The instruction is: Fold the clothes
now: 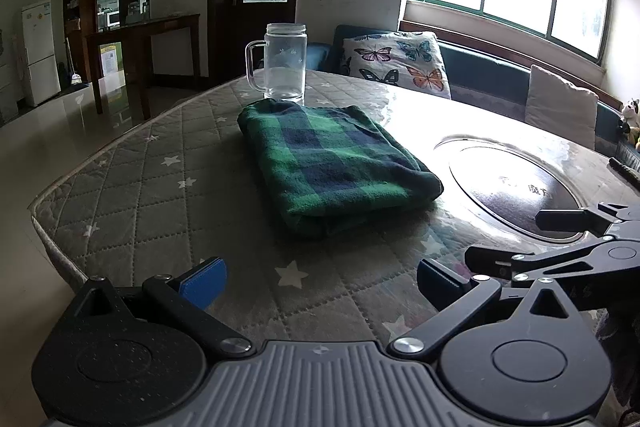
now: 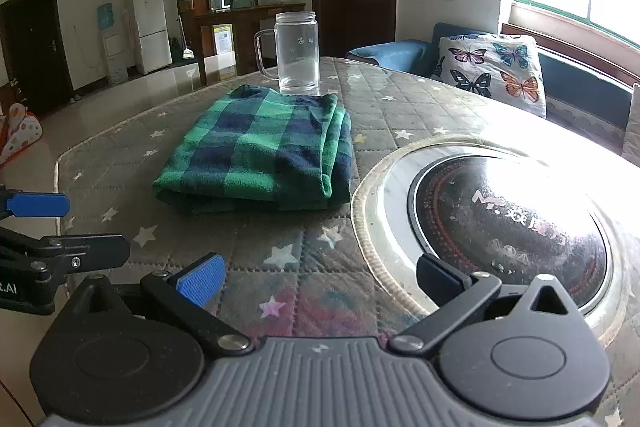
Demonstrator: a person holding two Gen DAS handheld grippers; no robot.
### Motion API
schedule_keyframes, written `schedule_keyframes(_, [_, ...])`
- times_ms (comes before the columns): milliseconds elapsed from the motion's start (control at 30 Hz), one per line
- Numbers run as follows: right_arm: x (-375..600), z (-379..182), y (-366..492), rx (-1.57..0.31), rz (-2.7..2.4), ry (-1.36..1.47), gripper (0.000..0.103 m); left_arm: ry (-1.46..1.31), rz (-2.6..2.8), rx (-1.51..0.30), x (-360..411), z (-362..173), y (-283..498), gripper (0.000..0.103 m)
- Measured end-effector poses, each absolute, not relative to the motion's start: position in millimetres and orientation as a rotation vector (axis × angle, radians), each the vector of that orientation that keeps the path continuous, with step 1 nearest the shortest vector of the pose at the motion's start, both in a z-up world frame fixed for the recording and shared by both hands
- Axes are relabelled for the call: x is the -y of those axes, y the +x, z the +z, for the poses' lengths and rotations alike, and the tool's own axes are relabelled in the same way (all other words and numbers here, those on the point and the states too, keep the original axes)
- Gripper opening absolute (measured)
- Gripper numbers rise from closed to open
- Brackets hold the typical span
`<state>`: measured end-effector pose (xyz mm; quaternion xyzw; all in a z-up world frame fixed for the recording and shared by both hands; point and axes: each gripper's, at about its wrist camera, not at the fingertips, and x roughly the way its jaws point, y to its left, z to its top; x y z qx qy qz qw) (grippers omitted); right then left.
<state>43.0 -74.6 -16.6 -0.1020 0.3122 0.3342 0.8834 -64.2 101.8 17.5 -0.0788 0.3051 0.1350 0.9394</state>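
Plaid cloth (image 1: 336,163): lies folded in a flat stack on the quilted table (image 1: 132,187), just before the glass mug (image 1: 284,63)
Left gripper (image 1: 320,283): jaws spread, empty
Right gripper (image 2: 320,279): jaws spread, empty
Risk: reaching far could tip the mug

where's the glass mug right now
The glass mug stands upright at the table's far edge, just behind the folded green plaid cloth, left of the round cooktop in the right wrist view.
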Motion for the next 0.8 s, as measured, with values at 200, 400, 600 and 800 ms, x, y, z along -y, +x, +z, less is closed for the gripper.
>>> schedule_keyframes(200, [74.7,-17.3,39.3,-0.650,0.698,-0.214,0.103,-0.163,0.279,-0.621,-99.1,18.3,-67.2,0.103])
schedule_keyframes(400, [74.5,-16.6,36.6,-0.650,0.706,-0.213,0.103,-0.165,0.277,-0.621,-96.9,18.4,-67.9,0.103])
schedule_keyframes(600, [74.6,-16.0,34.7,-0.650,0.709,-0.209,0.103,-0.167,0.272,-0.619,-94.9,18.6,-68.5,0.103])
schedule_keyframes(800, [73.8,-16.9,33.6,-0.651,0.710,-0.213,0.103,-0.171,0.272,-0.619,-95.3,16.7,-67.9,0.103])
